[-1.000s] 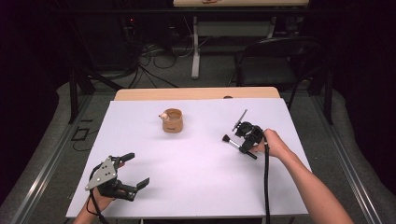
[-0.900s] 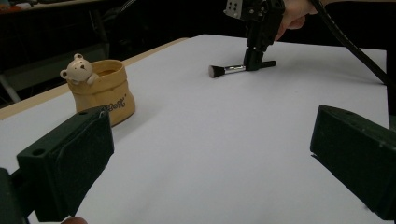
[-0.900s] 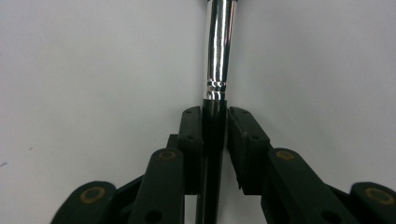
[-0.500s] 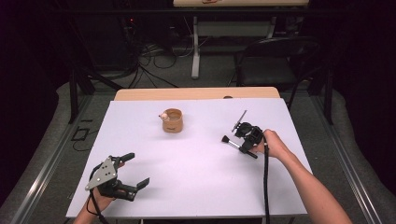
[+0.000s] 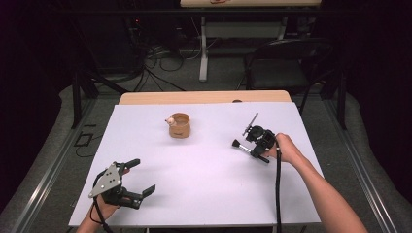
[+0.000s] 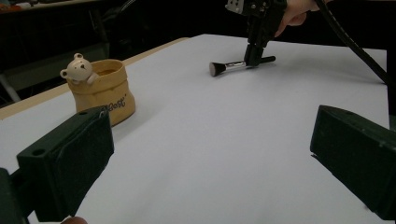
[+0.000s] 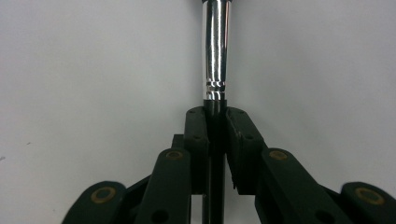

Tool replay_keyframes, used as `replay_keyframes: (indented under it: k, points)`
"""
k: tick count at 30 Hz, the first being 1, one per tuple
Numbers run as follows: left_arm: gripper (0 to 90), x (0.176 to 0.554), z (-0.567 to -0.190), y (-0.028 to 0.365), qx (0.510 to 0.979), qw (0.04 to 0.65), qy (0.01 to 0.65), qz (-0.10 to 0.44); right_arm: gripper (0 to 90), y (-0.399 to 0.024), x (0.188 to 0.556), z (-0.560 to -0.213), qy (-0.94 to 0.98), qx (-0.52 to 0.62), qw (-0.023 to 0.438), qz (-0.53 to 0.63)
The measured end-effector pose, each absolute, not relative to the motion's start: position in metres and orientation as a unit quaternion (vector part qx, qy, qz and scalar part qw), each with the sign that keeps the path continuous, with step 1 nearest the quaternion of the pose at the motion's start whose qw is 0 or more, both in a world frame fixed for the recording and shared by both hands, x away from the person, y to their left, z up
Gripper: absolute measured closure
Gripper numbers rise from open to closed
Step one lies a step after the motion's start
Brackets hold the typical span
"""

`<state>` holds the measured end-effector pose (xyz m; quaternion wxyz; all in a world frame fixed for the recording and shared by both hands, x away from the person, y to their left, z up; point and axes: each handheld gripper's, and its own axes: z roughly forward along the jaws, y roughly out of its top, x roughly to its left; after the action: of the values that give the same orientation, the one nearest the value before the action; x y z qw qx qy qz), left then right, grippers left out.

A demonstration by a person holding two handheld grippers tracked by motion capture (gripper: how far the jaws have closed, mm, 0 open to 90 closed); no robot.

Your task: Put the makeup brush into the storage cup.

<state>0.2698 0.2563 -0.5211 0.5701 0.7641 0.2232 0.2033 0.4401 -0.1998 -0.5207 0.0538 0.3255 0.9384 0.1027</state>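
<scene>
A makeup brush [image 5: 243, 147] with a black handle and a chrome ferrule [image 7: 216, 51] lies on the white table cover at the right. My right gripper [image 5: 257, 152] points down at it and is shut on its handle; the pads [image 7: 197, 126] press the handle from both sides. From the left gripper view I see the brush [image 6: 226, 66] resting on the cover, bristles away from that gripper [image 6: 254, 50]. A tan pot with a small bear figure [image 5: 179, 125] stands mid-table toward the back. My left gripper [image 5: 142, 175] sits at the front left, open and holding nothing, its jaws wide apart [image 6: 212, 154].
The white cover [image 5: 209, 194] lies over a wooden table whose far edge [image 5: 204, 97] shows. A black chair [image 5: 286, 63] stands behind the table at the right. Cables run over the floor at the back. The pot [image 6: 105, 91] is the nearest thing to the left gripper.
</scene>
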Motion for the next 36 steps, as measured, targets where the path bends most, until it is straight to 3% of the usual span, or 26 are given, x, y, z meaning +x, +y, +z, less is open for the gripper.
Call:
replay_keyframes:
  k: [36]
  points:
    - [0.0,0.270,-0.521,0.257,0.764,0.572,0.222,0.200,79.5,-0.190,0.443,-0.495,0.933,0.323,0.073,0.139]
